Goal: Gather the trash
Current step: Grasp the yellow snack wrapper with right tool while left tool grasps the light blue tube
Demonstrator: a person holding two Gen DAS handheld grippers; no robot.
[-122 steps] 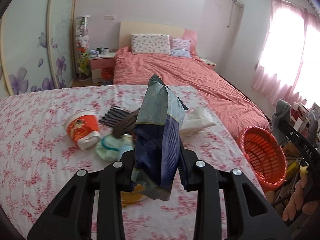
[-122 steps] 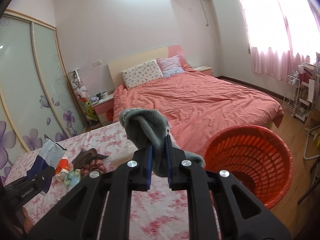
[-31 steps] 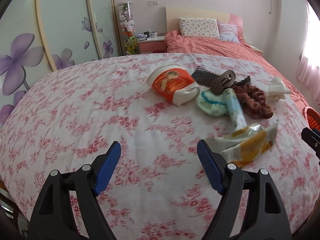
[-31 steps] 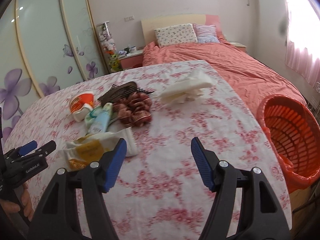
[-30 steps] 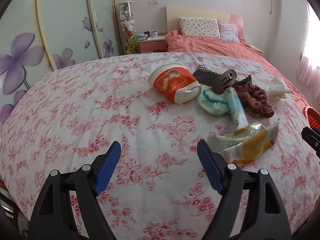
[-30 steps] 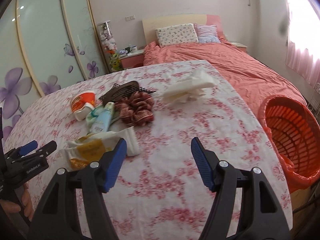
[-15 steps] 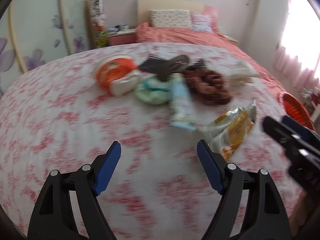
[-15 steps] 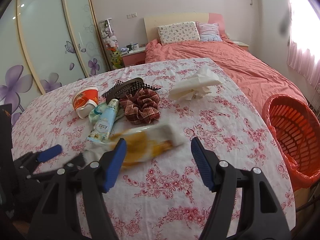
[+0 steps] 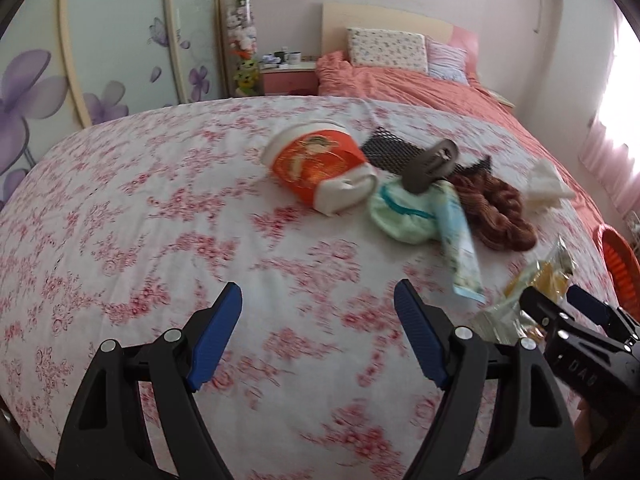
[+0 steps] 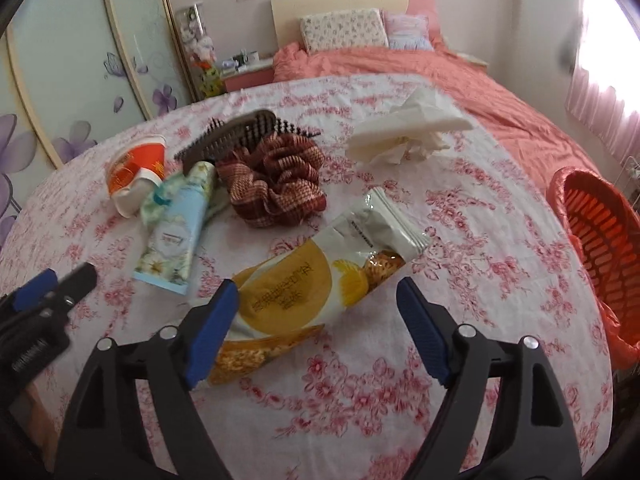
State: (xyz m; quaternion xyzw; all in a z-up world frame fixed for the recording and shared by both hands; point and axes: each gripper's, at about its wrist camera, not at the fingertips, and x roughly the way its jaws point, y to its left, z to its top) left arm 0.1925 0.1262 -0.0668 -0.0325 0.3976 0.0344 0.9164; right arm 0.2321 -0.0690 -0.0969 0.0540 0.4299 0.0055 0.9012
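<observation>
Right tool jaws opening over snack packet, nothing gripped, left tool wide open, empty, orange basket beyond table edge

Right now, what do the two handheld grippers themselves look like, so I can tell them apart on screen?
Both look alike. The left gripper and right gripper each have two black plastic arms with triangular cut-outs, silver screw heads, and ribbed blue pads inside the fingertips. White lettering marks the black body of the right one, only partly legible. No cables or sleeves show.
</observation>
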